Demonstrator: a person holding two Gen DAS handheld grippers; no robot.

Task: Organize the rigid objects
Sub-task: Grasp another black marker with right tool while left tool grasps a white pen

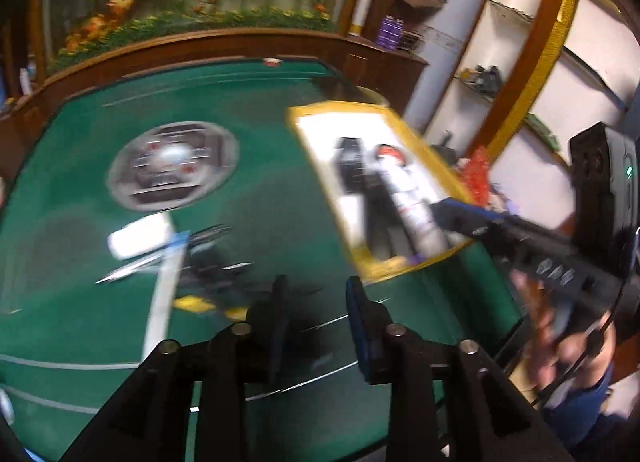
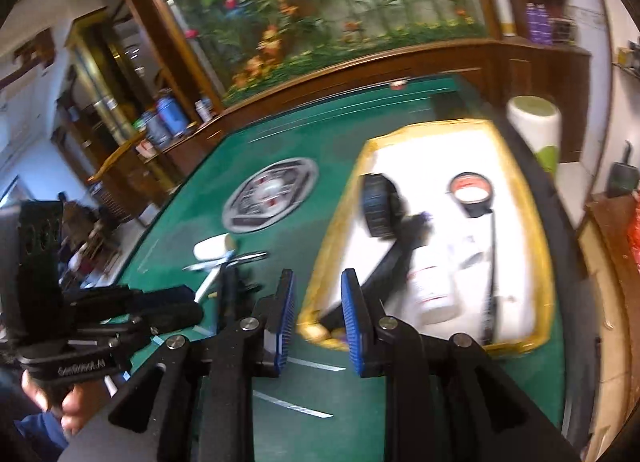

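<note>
Left wrist view, all smeared with blur: left gripper [image 1: 316, 294] over the green table [image 1: 280, 197], jaws a little apart, nothing between the blue pads [image 1: 356, 318]. Round silver emblem [image 1: 173, 165] at mid-table. Nearer the front edge, a loose heap: white case [image 1: 138, 238], silver pen [image 1: 128, 272], white stick [image 1: 162, 294], a dark tangle [image 1: 216, 262] beside them, too blurred to name. Toward the right edge, a gold-rimmed tray [image 1: 304, 117] with a white floor, holding a black piece [image 1: 352, 169] and a white bottle [image 1: 412, 205] with a red cap end. Right gripper [image 1: 452, 213] reaching in from the right, its tip over the tray's near corner, a hand [image 1: 560, 338] behind it. Right wrist view: right gripper [image 2: 318, 294] with jaws slightly open, empty, poised at the tray's [image 2: 520, 165] near left corner. Inside the tray, a black wheel [image 2: 378, 205] on a black arm, a tape roll [image 2: 470, 189], the white bottle [image 2: 436, 290] lying flat, a thin black rod [image 2: 493, 262] toward the right rim. Case [image 2: 212, 248] and pen [image 2: 240, 260] left of the tray on the table [image 2: 332, 133], near the emblem [image 2: 270, 193]. Left gripper [image 2: 188, 308] at the left edge, its jaws hard to read from this side, a hand [image 2: 60, 402] below it. White-and-green canister [image 2: 534, 121] beyond the table's far right corner.
</note>
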